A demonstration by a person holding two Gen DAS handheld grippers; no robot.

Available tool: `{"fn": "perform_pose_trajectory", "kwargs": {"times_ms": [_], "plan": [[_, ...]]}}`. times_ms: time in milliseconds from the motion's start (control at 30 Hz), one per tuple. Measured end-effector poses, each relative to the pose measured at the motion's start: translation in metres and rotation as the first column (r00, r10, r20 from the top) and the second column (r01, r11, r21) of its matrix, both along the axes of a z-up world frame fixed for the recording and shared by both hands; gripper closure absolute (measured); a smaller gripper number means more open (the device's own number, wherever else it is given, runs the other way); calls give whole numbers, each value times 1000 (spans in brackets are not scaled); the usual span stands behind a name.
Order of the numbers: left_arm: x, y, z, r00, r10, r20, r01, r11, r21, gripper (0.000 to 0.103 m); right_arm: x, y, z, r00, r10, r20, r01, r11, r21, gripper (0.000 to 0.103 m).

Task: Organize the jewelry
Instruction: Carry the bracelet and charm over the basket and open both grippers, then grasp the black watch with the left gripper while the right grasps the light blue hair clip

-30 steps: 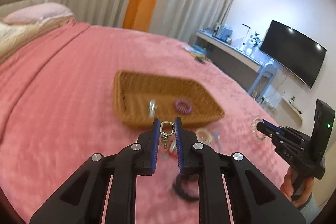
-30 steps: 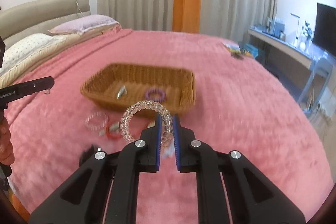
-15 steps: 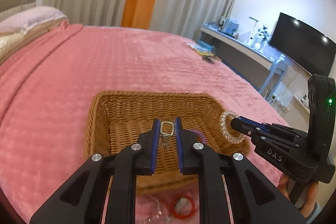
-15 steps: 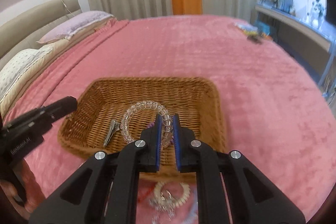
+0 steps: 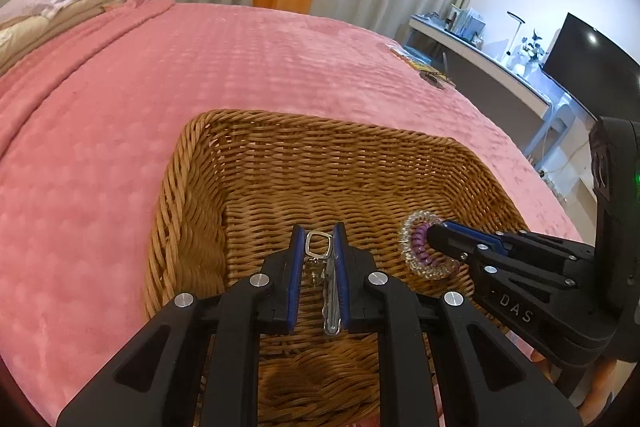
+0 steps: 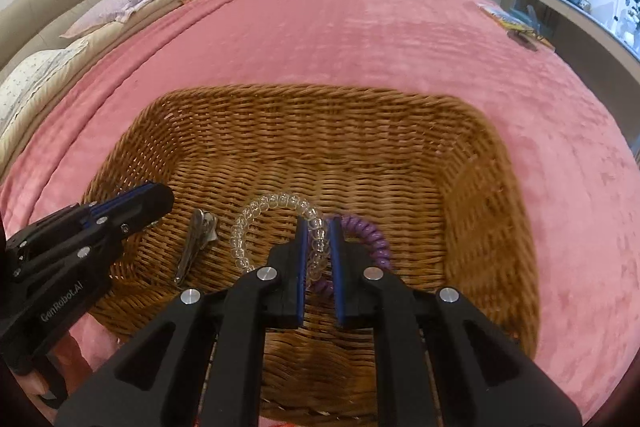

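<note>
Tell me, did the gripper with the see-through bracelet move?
Yes. The right gripper carried the clear bracelet forward from the bedspread's near side to over the wicker basket, above the purple coil tie.

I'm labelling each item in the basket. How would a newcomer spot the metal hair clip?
Find the brown wicker basket on the pink bedspread. On its floor lies the silver metal hair clip, left of the clear beaded bracelet and purple spiral hair tie. It alone is straight, flat and metallic, not a ring.
</note>
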State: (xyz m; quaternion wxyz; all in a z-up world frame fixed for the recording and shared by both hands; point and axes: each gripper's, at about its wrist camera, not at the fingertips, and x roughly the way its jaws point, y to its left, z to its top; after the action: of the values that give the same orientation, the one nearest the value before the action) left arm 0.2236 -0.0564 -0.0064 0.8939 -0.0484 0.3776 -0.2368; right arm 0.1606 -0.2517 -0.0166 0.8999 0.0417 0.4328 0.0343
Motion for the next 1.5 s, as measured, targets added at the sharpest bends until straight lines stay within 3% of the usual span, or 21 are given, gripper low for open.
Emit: {"fn": "perform_pose_trajectory", "kwargs": {"times_ms": [167,300,400,633,700,800,967,1167,1367,1500], "plan": [[-1,1,1,1000,-8,-2,8,1000,-15,89,1,0,-2,1000,8,-10,-7,1000,24,93],[-10,9,11,1000,-13,17,14,998,-61,69,-7,-2,5,1000,5,8,-5,1000,24,86],[-24,16,28,998,-11,54,15,996,-84,66,-22,-9,17,999,7,34,-9,999,49,86],[-94,40,73,988,-22,150,42,990,-133,52,-92,-38,62,988,-5,153,-6,998,67,83],[-117,43,76,986,-29,162,50,991,-122,46,-118,-48,69,983,-19,182,6,997,75,74],[-151,45,68,986,-36,161,52,994,-92,42,-151,-62,67,978,-47,204,32,997,77,71],[-184,44,29,996,-39,85,43,998,-46,42,-180,-72,38,977,-100,189,91,994,52,71],[-186,33,-14,998,-53,-35,51,998,-36,46,-178,-67,-13,984,-134,117,132,991,30,71],[-177,16,-38,989,-66,-131,66,998,2,65,-175,-65,-30,987,-133,87,133,991,1,71],[-177,16,-50,988,-70,-141,66,997,-29,66,-173,-64,-30,987,-136,81,137,991,-1,71]]}}
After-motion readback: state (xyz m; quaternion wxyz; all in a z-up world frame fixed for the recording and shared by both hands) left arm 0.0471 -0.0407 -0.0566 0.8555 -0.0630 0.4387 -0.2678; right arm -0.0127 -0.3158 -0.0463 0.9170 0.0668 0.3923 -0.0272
